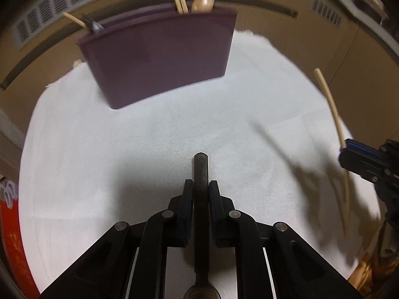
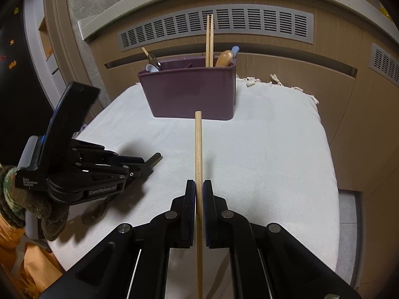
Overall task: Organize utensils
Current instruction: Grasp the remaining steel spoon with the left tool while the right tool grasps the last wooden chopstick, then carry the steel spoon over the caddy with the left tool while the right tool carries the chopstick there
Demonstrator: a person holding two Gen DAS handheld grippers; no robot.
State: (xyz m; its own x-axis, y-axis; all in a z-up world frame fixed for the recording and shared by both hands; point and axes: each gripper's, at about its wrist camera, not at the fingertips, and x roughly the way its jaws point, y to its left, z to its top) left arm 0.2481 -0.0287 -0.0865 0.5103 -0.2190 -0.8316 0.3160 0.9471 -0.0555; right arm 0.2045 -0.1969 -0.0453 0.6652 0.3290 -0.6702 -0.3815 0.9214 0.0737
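Note:
My left gripper (image 1: 201, 183) is shut on the dark handle of a metal spoon (image 1: 201, 167), just above the white cloth. The spoon's bowl lies back toward the camera. From the right wrist view this left gripper (image 2: 146, 166) sits low at the left, with the handle tip (image 2: 155, 158) poking out. My right gripper (image 2: 199, 184) is shut on a wooden chopstick (image 2: 198, 142) that points at the purple utensil caddy (image 2: 192, 92). The caddy (image 1: 159, 57) holds two chopsticks (image 2: 209, 42), a wooden spoon (image 2: 224, 58) and a metal spoon (image 2: 153, 64). At the right edge of the left wrist view, the right gripper (image 1: 349, 149) holds the chopstick (image 1: 331, 114).
A white cloth (image 2: 274, 149) covers the table, its fringed far edge behind the caddy. Wooden cabinet fronts with grey vent grilles (image 2: 224, 25) stand close behind. A gloved hand (image 2: 15, 194) holds the left gripper. A red box (image 1: 12, 236) sits beyond the cloth's left edge.

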